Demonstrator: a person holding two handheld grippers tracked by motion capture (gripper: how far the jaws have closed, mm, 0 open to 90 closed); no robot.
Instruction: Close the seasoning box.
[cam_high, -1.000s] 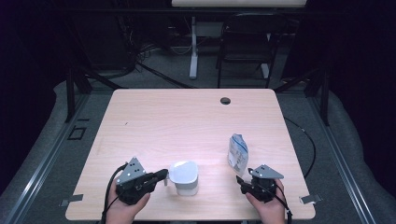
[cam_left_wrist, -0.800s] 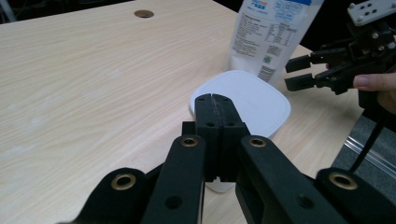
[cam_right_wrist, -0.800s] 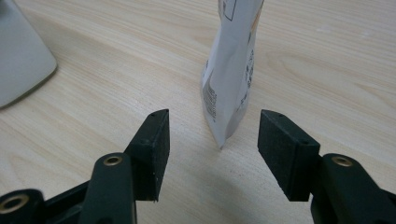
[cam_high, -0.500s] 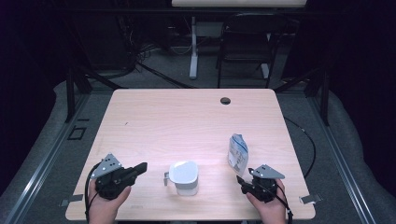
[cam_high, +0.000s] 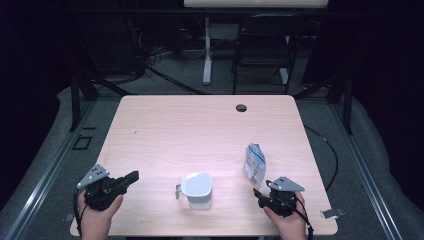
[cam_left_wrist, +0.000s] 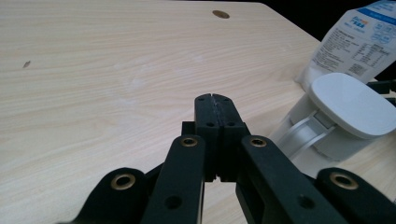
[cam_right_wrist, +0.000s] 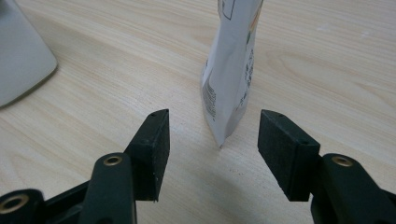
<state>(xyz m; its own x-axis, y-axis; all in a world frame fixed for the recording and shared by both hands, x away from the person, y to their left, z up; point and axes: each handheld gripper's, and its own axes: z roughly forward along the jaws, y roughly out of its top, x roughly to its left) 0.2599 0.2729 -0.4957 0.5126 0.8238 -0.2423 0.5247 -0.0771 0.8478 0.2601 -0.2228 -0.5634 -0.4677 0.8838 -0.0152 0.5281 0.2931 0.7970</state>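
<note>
Since a second ago, the left gripper (cam_high: 131, 176) has been pulling away from the white jug (cam_high: 197, 190) toward the worktop's left edge, and it is now sitting near the front-left corner, well apart from the jug. Its jaws are pressing flat against each other with nothing between them, as the left gripper view is showing. The person's left hand (cam_high: 95, 220) is coming in over the front edge. The jug is standing upright near the middle of the front edge, with its lid on and its handle pointing left. The right gripper (cam_high: 260, 196) is staying where it was, near the front-right corner, just in front of the white pouch (cam_high: 254, 165). Its jaws are spread apart and gripping nothing; in the right gripper view the pouch (cam_right_wrist: 231, 70) is standing upright just beyond the pads (cam_right_wrist: 285, 151), not touching them. A small dark hole (cam_high: 241, 107) is showing near the worktop's (cam_high: 200, 130) back edge.
</note>
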